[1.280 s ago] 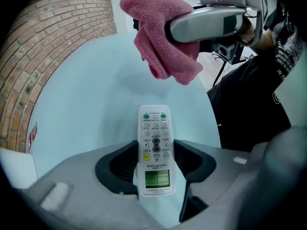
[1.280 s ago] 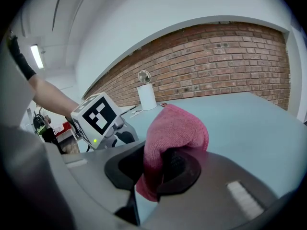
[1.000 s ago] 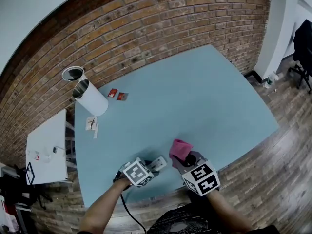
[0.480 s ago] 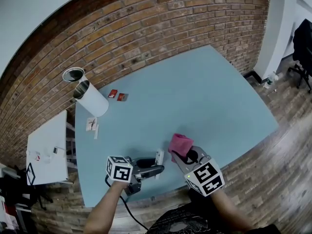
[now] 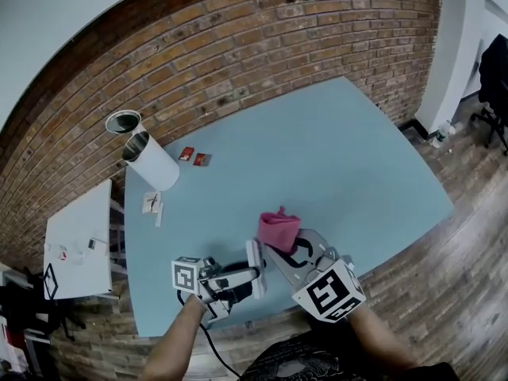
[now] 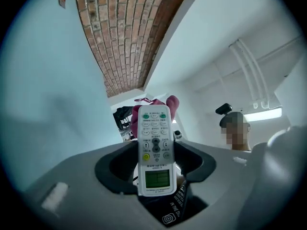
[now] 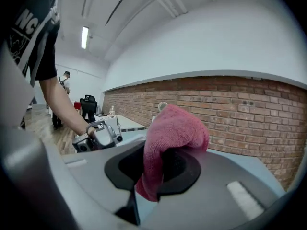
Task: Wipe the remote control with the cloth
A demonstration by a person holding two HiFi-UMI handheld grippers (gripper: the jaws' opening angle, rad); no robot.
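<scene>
From the head view we are looking down on a pale blue table (image 5: pixel 333 149) set against a brick wall (image 5: pixel 238 46), and we are holding both grippers above its near edge. The left gripper (image 5: pixel 252 272) is pointing to the right and clamping a white remote control (image 5: pixel 255 254), which is standing roughly upright out of its jaws. The right gripper (image 5: pixel 279 248) is reaching up and to the left, pinching a pink cloth (image 5: pixel 279 228) whose bunched end is sitting just beside the upper end of the remote; from here we are not able to tell whether the two are touching. Well apart from all this, white cylinders (image 5: pixel 149 165) and two small red packets (image 5: pixel 193 155) are lying near the table's far left corner. In the left gripper view the jaws are closing on the lower part of the remote control (image 6: pixel 155 147), its buttons and green display are facing the camera, and the pink cloth (image 6: pixel 168 102) is showing behind its top end. In the right gripper view the jaws are gripping the pink cloth (image 7: pixel 175 133), which is rising between them and folding over to the right, while a hand (image 7: pixel 85 129) is holding the left gripper (image 7: pixel 101 135) off to the left, in front of the brick wall (image 7: pixel 230 104)
</scene>
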